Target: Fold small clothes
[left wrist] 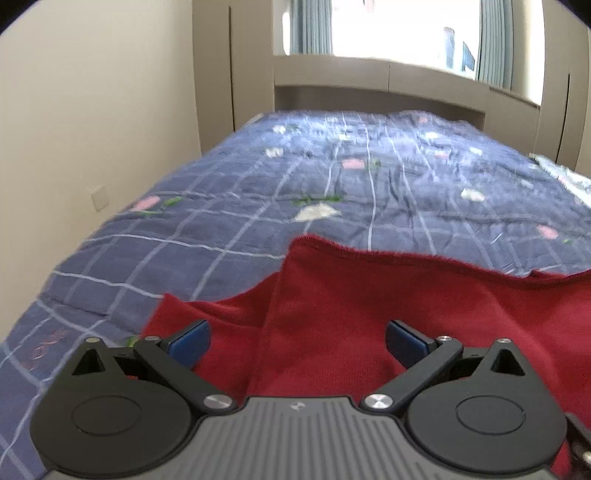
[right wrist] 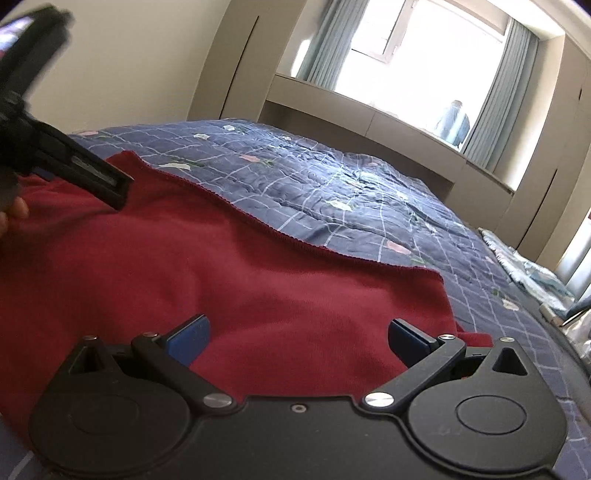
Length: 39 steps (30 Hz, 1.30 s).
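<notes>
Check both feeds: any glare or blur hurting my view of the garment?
Left wrist: window blown out, quilt smeared by motion blur, red garment readable. Right wrist: window glare again, left hand-held gripper blurred, garment sharp.

The red garment (left wrist: pixel 369 314) runs off the lower right of the left view, its shape untold. At upper left of the right view, a blurred gripper (right wrist: pixel 110 188) hides cloth; pale fabric (right wrist: pixel 524 269) at the right edge is cut off.
</notes>
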Each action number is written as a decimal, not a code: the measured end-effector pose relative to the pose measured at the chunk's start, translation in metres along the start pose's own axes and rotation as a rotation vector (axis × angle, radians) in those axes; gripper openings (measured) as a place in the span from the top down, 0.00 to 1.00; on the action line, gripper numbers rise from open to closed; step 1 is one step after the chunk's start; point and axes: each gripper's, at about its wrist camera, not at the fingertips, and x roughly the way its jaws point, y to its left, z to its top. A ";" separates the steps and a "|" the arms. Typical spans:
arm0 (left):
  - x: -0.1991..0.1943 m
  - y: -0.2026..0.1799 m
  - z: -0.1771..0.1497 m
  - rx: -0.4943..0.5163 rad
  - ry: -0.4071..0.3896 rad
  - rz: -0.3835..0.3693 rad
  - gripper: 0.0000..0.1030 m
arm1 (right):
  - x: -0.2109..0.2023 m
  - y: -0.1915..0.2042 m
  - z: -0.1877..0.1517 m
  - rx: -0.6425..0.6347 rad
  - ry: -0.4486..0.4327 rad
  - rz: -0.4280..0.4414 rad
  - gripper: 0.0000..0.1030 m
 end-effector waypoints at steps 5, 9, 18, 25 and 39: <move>-0.054 0.008 -0.016 -0.011 -0.026 0.041 0.00 | -0.004 -0.001 -0.001 0.017 0.002 0.000 0.01; -0.096 0.022 -0.038 -0.086 -0.034 0.050 0.00 | -0.015 0.002 -0.005 0.017 0.002 -0.015 0.01; -0.120 0.057 -0.100 -0.364 -0.022 -0.045 0.00 | -0.047 0.009 -0.025 0.039 -0.008 0.045 0.01; -0.098 0.049 -0.100 -0.302 -0.088 -0.106 0.00 | -0.055 0.031 -0.032 -0.072 -0.064 -0.035 0.01; -0.087 0.052 -0.110 -0.320 -0.116 -0.132 0.00 | -0.049 0.022 -0.031 -0.003 -0.034 0.038 0.01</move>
